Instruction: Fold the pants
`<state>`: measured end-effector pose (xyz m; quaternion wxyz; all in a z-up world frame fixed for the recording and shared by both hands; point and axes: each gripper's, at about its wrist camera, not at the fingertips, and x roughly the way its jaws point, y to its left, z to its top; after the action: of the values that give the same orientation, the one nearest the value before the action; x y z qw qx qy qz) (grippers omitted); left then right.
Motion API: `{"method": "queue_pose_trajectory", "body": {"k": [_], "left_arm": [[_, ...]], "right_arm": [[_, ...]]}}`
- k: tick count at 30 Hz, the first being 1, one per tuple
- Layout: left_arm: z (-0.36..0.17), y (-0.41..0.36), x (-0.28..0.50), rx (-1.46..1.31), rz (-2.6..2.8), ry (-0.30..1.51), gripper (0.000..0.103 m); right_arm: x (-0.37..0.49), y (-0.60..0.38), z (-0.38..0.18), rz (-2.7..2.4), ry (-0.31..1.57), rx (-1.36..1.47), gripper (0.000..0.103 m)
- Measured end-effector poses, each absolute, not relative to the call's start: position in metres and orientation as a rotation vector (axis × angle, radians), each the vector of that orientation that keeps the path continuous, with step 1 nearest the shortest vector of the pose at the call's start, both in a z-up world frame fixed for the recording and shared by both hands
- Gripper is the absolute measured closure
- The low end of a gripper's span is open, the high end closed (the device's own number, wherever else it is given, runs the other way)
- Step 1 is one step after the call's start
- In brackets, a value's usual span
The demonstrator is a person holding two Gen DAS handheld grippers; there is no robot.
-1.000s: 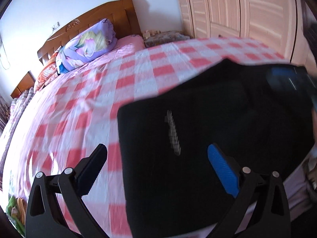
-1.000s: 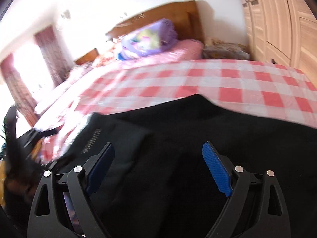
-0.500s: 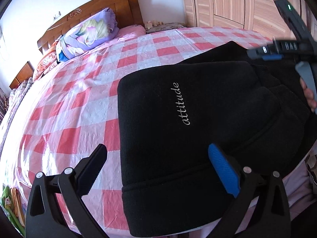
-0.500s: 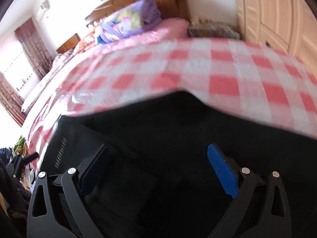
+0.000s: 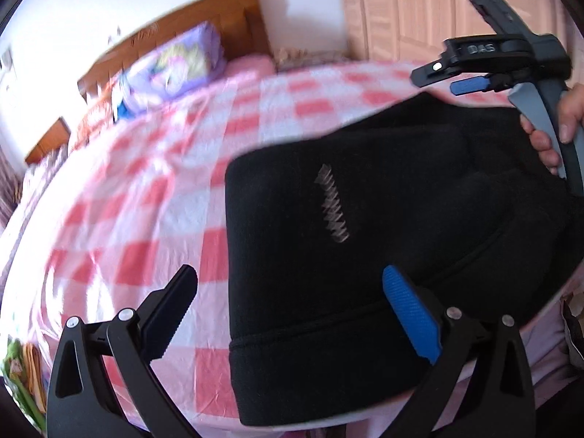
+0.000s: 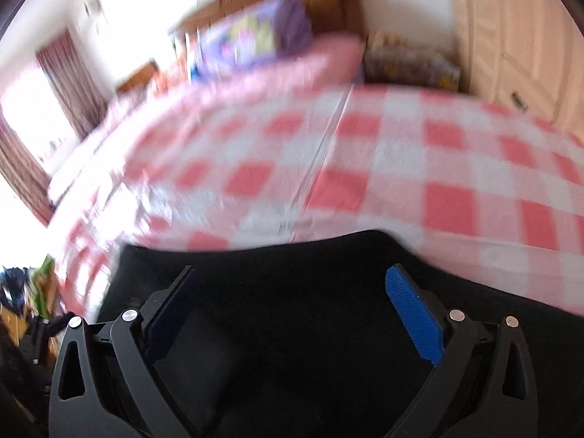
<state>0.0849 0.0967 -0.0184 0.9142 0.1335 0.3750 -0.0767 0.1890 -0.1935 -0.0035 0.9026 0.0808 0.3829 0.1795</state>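
The black fleece pants (image 5: 365,219) lie folded into a compact block on the pink checked bed sheet (image 5: 146,200), with a blurred white script logo on top. My left gripper (image 5: 292,299) is open and empty, hovering over the block's near left edge. My right gripper (image 6: 292,295) is open and empty above the black pants (image 6: 292,328) in the right wrist view. It also shows in the left wrist view (image 5: 456,80), raised above the far right end of the pants, held by a hand.
A wooden headboard (image 5: 182,33) and a purple floral pillow (image 5: 171,65) sit at the far end of the bed. Light wooden wardrobe doors (image 5: 401,7) stand on the right. Clutter lies on the floor at the left (image 6: 22,292).
Both views have shifted back and up from the pants and are motion-blurred. The right gripper has lifted higher off the cloth. The pants stay put and both grippers stay open.
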Motion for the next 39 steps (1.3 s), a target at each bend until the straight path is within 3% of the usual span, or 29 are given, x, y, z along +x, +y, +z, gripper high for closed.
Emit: {"method": "queue_pose_trajectory", "body": {"k": [4,9,15,18,28,36,39], "left_arm": [[0.004,0.070,0.066,0.270,-0.280,0.697,0.002],[-0.009,0.010,0.067,0.367,-0.379,0.725,0.002],[0.002,-0.034,0.068,0.372,-0.473,0.719,0.002],[0.007,-0.068,0.067,0.419,-0.512,0.688,0.002],[-0.033,-0.185,0.087,0.560,-0.652,0.722,0.002],[-0.059,-0.176,0.121,0.355,-0.728,0.879,0.001],[-0.060,-0.174,0.117,0.359,-0.728,0.854,0.001]], "right_arm": [[0.141,-0.254,-0.003,0.267,0.752,0.225,0.004],[0.091,-0.316,-0.038,0.151,0.805,0.298,0.004],[-0.019,-0.399,-0.030,0.121,0.512,0.605,0.004],[-0.051,-0.424,-0.044,0.079,0.509,0.709,0.004],[-0.048,-0.425,-0.090,0.030,0.678,0.714,0.004],[-0.025,-0.444,-0.086,-0.067,0.733,0.772,0.004],[-0.018,-0.445,-0.088,-0.106,0.737,0.776,0.004]]}}
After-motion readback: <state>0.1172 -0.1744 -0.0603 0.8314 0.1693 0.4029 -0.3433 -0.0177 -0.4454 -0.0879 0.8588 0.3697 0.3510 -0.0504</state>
